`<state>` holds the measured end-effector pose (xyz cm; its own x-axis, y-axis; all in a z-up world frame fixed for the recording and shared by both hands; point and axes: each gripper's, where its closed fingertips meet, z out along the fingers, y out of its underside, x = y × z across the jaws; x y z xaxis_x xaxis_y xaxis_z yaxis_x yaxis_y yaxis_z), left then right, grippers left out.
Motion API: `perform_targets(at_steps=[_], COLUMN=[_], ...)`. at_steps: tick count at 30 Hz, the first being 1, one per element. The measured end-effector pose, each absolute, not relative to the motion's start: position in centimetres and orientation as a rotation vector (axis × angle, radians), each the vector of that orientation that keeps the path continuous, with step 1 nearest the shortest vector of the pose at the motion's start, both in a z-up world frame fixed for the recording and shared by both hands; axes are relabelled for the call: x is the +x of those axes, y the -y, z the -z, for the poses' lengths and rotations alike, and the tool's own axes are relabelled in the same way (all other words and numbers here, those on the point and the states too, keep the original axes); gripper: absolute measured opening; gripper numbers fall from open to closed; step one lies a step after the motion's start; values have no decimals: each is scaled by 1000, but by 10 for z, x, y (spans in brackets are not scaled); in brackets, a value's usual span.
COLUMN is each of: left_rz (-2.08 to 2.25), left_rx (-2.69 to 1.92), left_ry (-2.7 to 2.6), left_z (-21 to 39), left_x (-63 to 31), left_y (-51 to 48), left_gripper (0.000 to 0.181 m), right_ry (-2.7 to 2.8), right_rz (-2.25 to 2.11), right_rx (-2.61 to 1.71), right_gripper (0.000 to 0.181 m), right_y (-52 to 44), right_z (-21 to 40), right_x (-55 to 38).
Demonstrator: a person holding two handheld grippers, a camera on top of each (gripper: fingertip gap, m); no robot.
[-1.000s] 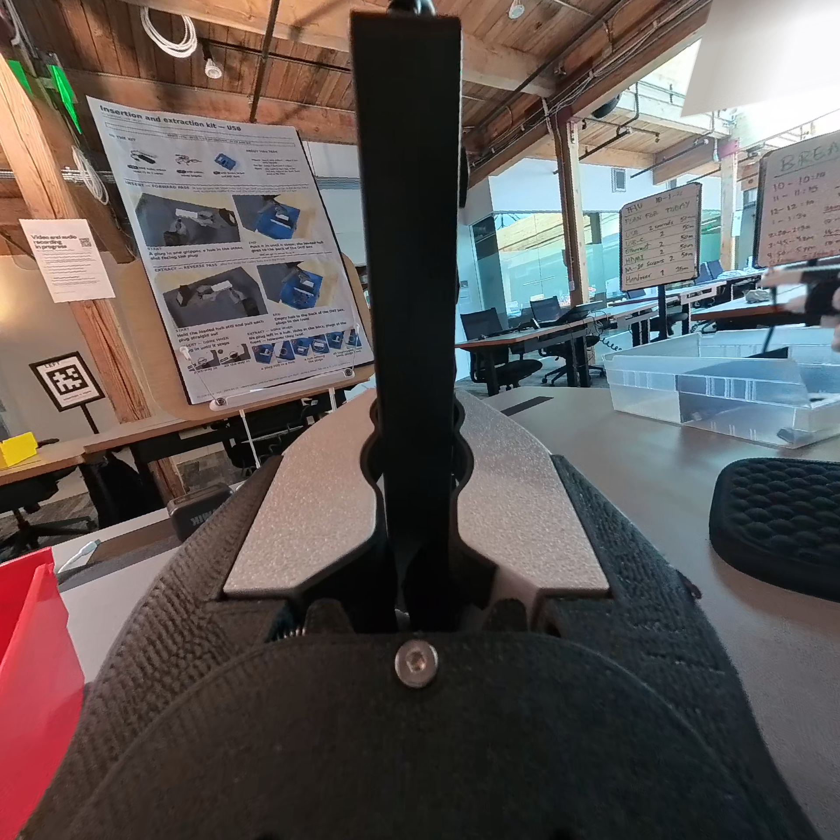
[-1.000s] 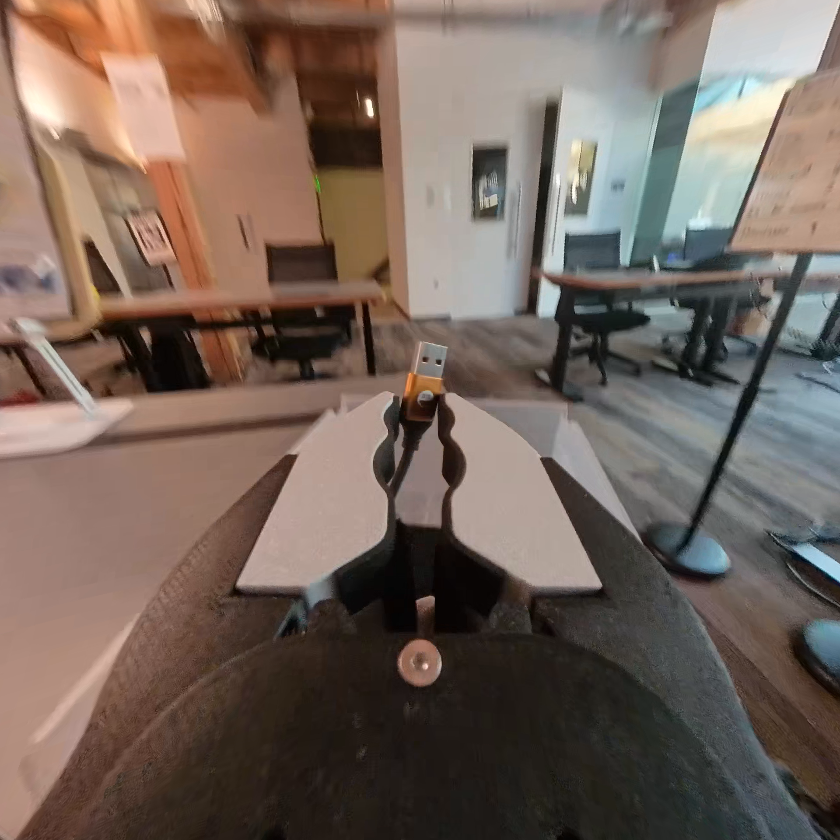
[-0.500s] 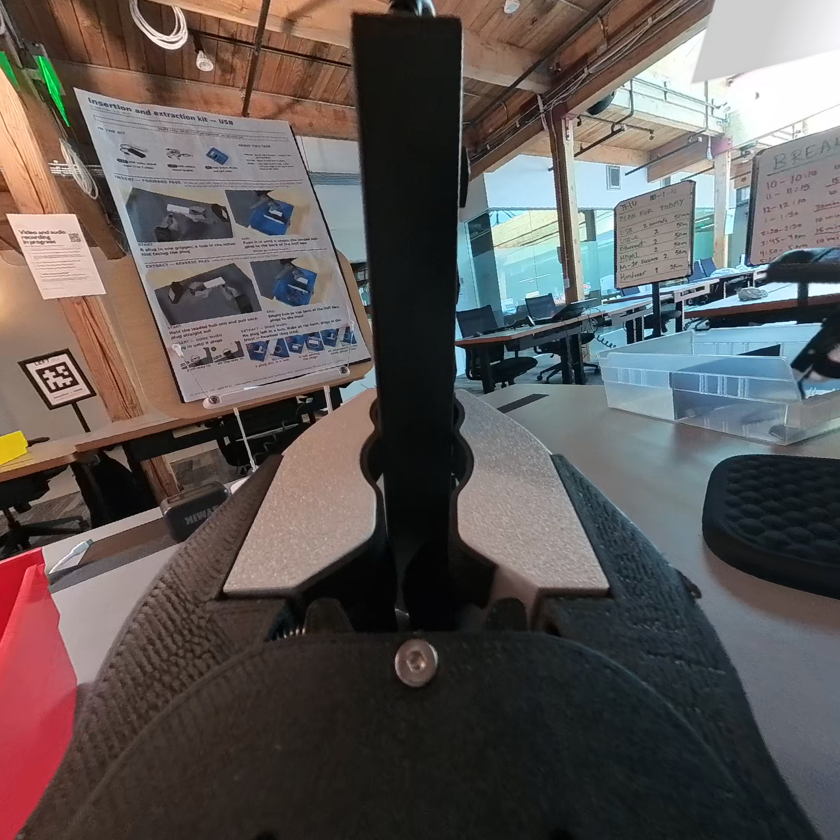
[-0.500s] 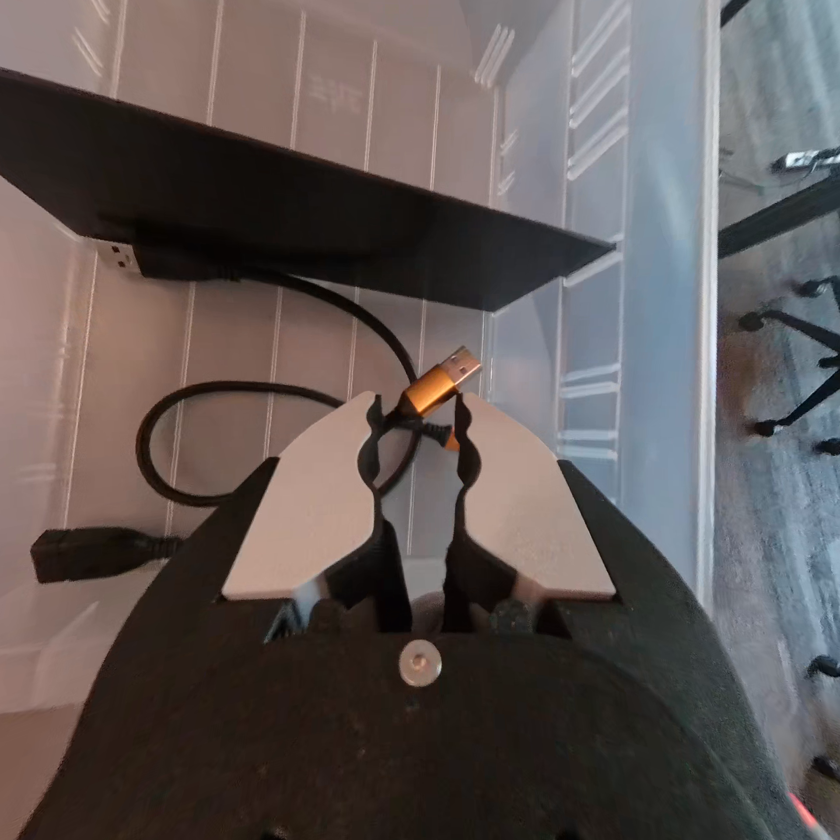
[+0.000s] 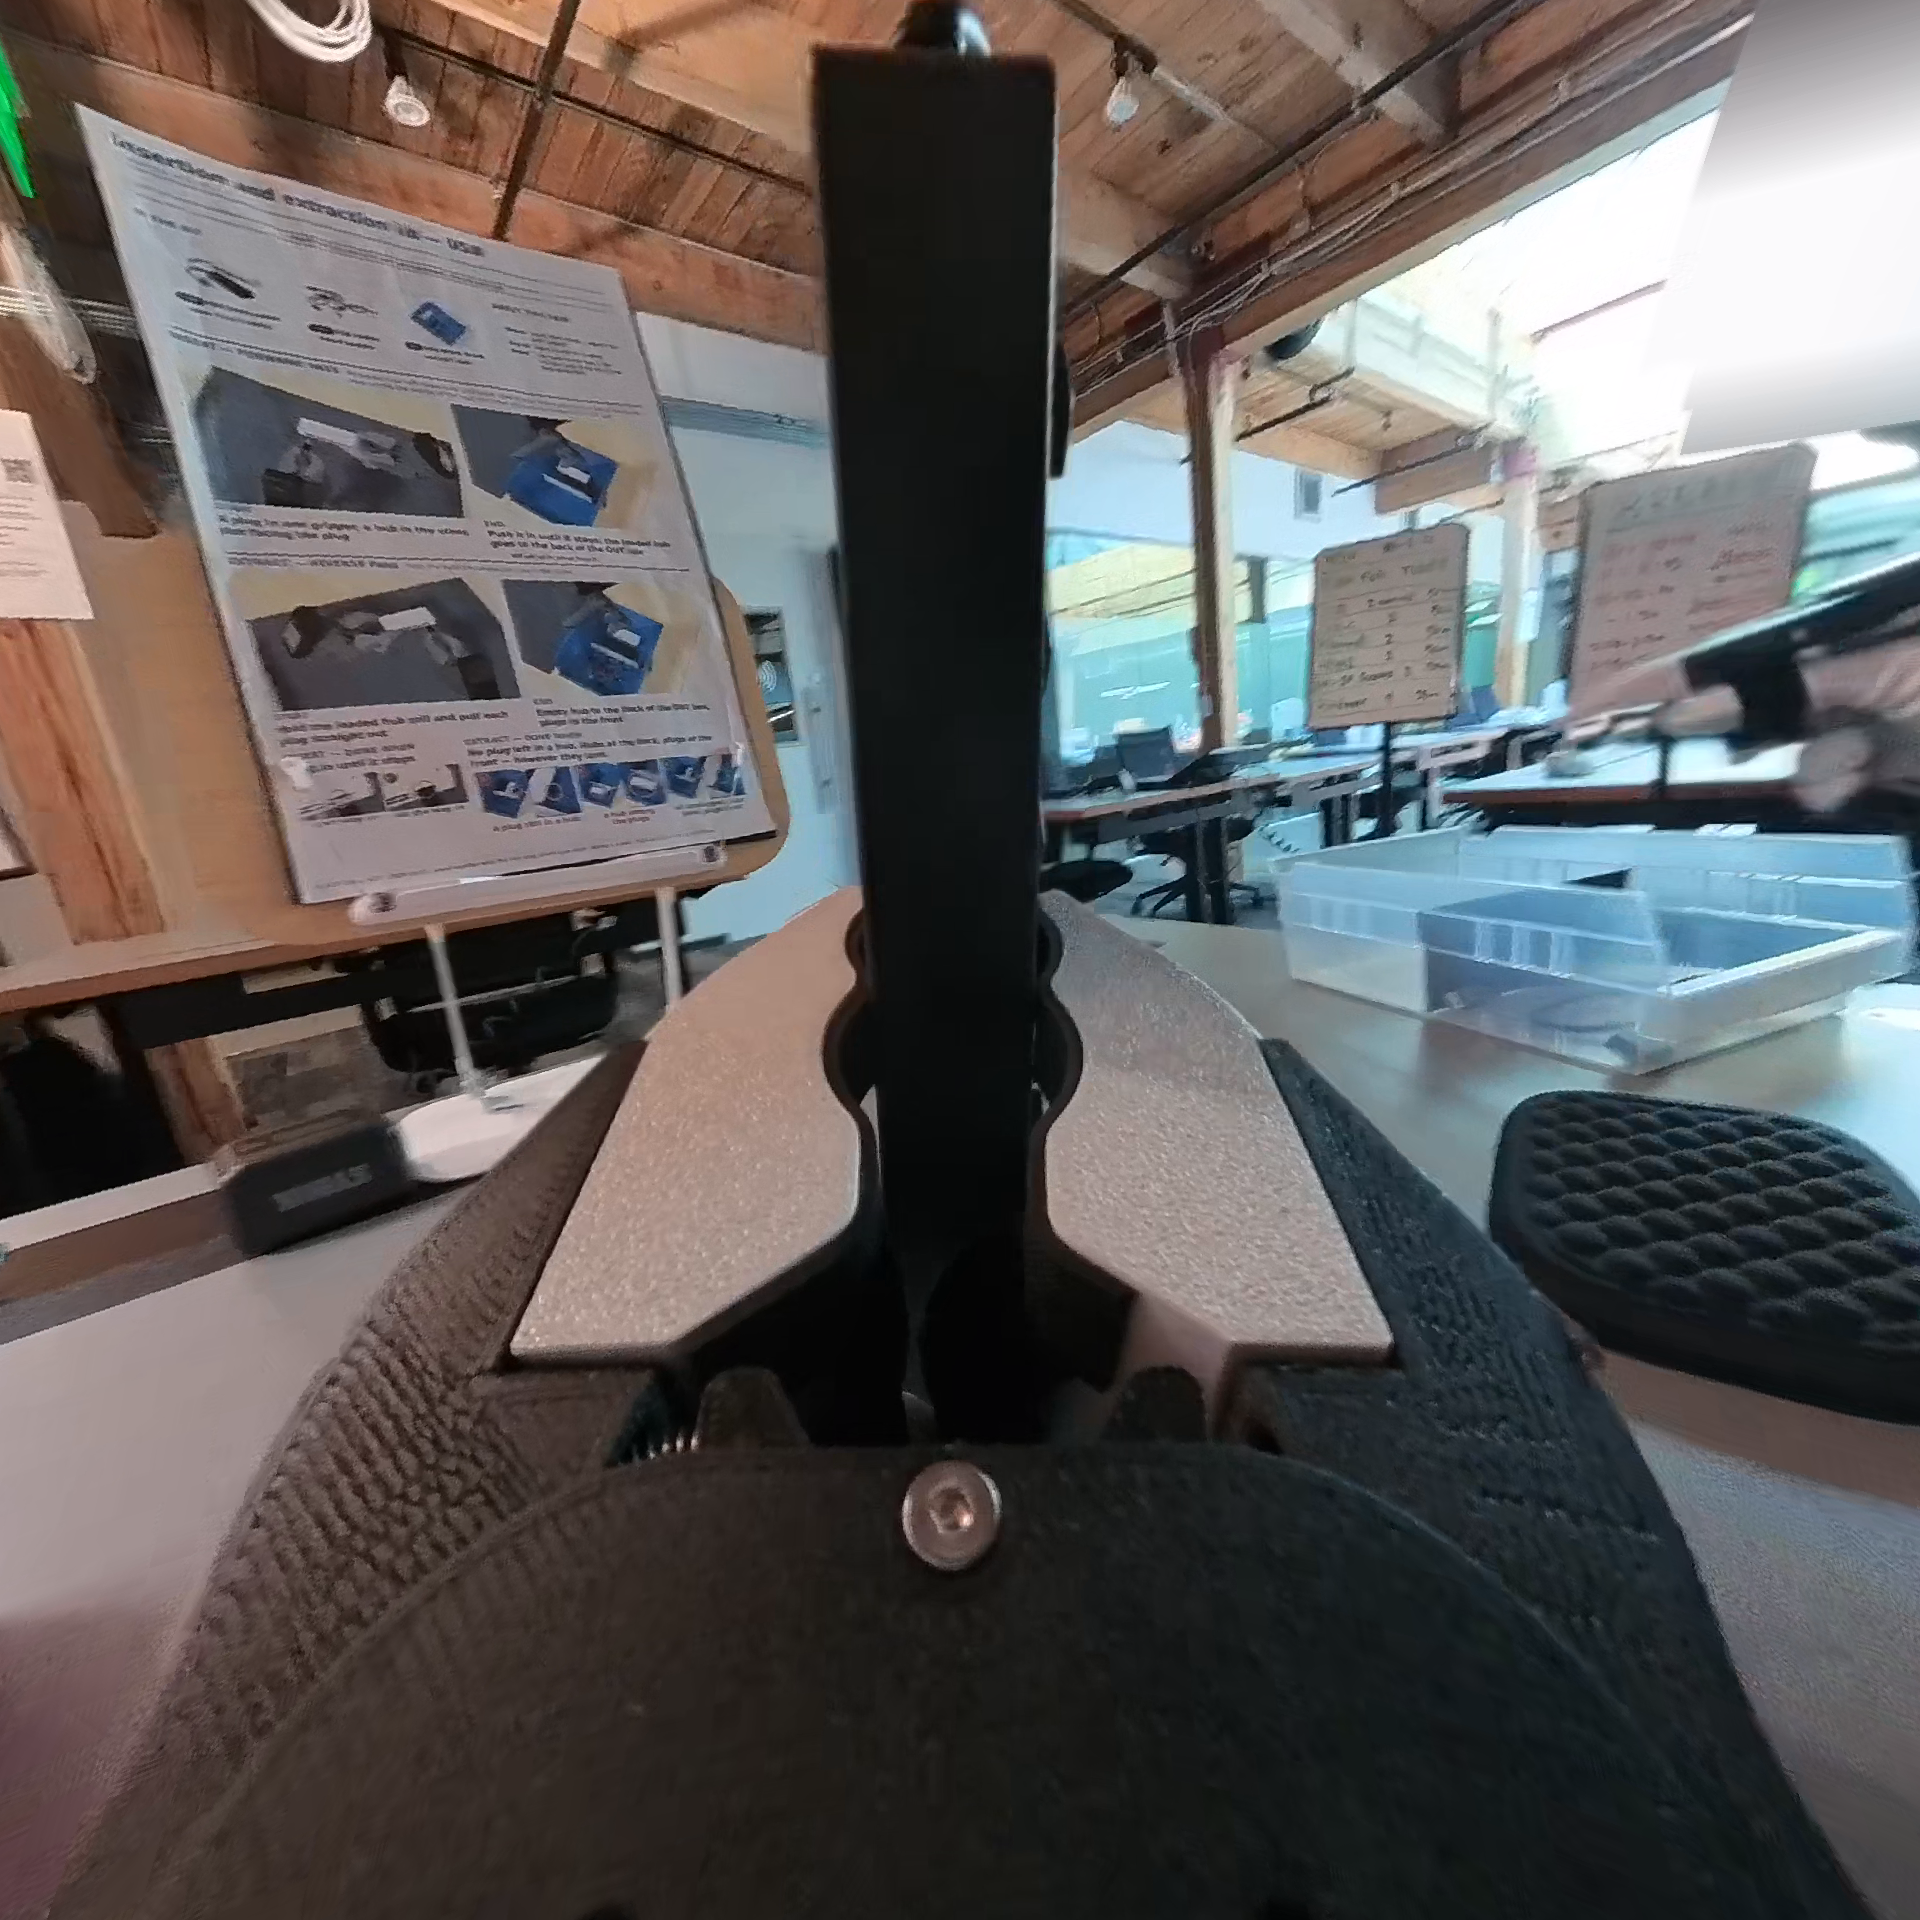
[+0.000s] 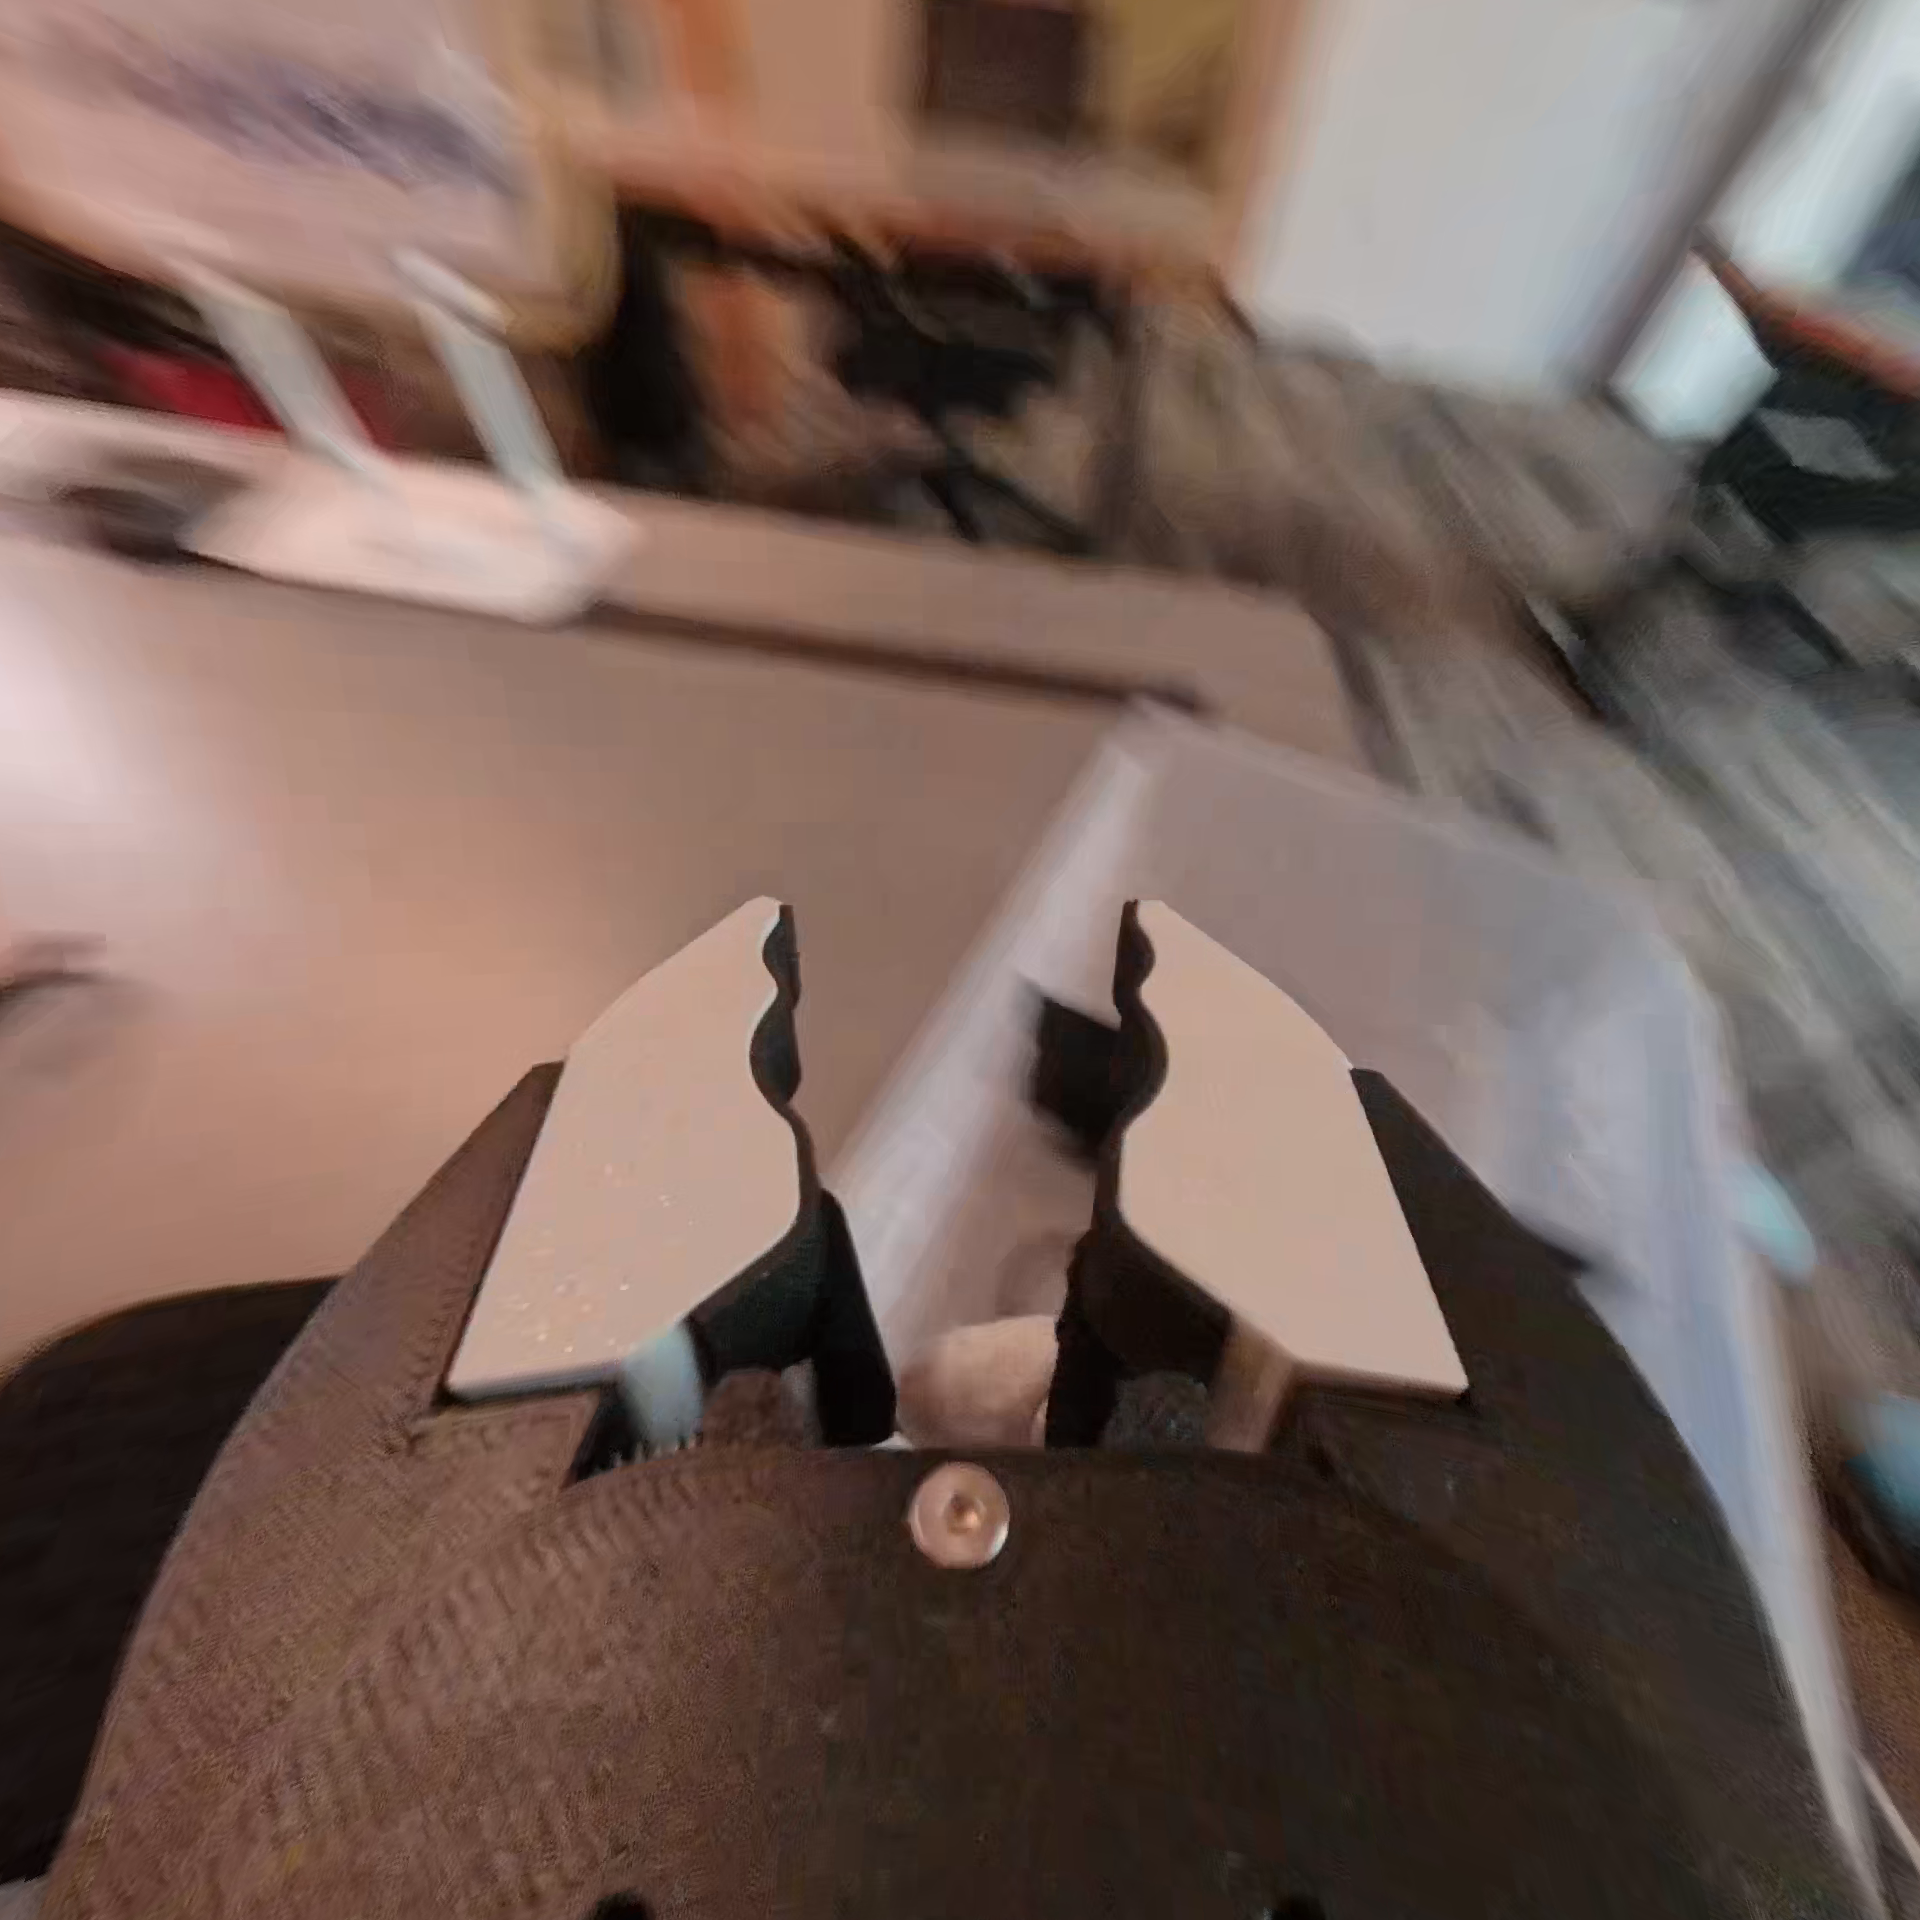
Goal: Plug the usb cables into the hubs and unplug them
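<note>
My left gripper (image 5: 945, 935) is shut on a long black USB hub (image 5: 935, 468) that stands upright between its fingers, above the grey table (image 5: 1351, 1049). My right gripper (image 6: 956, 925) is open and empty, over the near left wall of the clear plastic bin (image 6: 1351, 935). That view is motion-blurred. A dark blurred item (image 6: 1070, 1039) lies inside the bin behind the right finger. No USB plug shows in either view. The bin also shows in the left wrist view (image 5: 1558, 935) at the right, with the blurred right gripper and hand (image 5: 1766, 675) above it.
A black honeycomb pad (image 5: 1714, 1236) lies on the table at the right. An instruction poster on a white stand (image 5: 416, 520) rises at the left, with a small black box (image 5: 312, 1195) near its base. Whiteboards (image 5: 1392, 623) and desks stand behind. Tip to tip, the grippers are about 45 cm apart.
My right gripper has let go of the orange USB plug in the bin, opened, and swung up and away. My left gripper still holds the hub and has shifted slightly.
</note>
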<state>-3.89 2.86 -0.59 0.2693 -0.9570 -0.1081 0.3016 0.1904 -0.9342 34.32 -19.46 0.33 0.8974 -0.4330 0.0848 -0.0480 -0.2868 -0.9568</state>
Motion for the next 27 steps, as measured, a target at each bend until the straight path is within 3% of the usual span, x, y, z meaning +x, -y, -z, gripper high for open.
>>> perform_targets(at_steps=[3, 5, 8, 13, 19, 23, 27], left_rz=[1226, 1304, 1282, 1271, 1263, 1261, 1260], left_rx=[-886, -835, -837, -843, -862, -859, -854], left_ry=[-869, -875, -877, -887, -896, -906, -921], left_z=[-2, -7, -7, -5, -3, -3, -3], left_x=[-41, -43, -42, -41, -38, -37, -36], left_y=[-15, -7, -7, -7, -8, -6, -3], left_gripper=[25, 25, 25, 26, 26, 26, 26], right_ry=[126, 396, 711, 1052, 732, 282, 110], right_rz=[44, -209, -463, -53, -128, -681, -831], right_rx=[-1594, -1539, -1683, -2027, -2174, -2352, -2388], right_gripper=[56, 56, 56, 51, 40, 55, 65], right_y=[147, 129, 100, 37, -7, -11, -18], right_z=[-53, -54, -3, 114, 130, 152, 165], right_x=[234, 163, 86, 64, 72, 67, 62])
